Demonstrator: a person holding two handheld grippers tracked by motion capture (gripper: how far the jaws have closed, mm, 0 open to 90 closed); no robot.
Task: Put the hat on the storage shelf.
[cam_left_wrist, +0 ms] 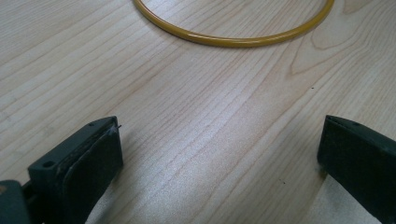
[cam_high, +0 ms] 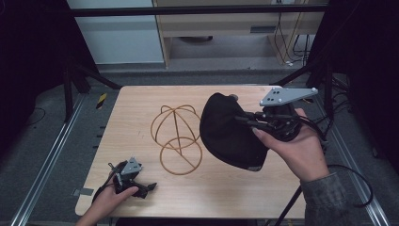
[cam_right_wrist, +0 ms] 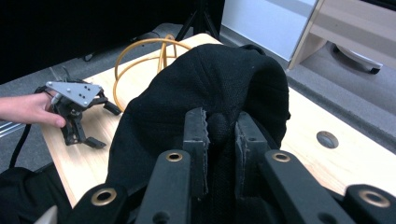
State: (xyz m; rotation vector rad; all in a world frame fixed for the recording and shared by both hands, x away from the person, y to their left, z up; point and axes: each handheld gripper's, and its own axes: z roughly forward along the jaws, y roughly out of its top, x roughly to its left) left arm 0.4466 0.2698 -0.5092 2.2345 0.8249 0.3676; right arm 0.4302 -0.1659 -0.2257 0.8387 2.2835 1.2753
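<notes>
Black cap (cam_high: 230, 132) pinched by a fold between right gripper (cam_right_wrist: 219, 128) jaws, held above wooden table (cam_high: 141, 101) right half, beside yellow wire stand (cam_high: 176, 136), left gripper (cam_high: 141, 187) jaws spread apart, resting on table near front-left corner.

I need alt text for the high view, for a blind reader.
The right gripper holds a black fabric cap above a light wooden table, beside a yellow wire cap stand. The left gripper rests open near the front edge.
</notes>
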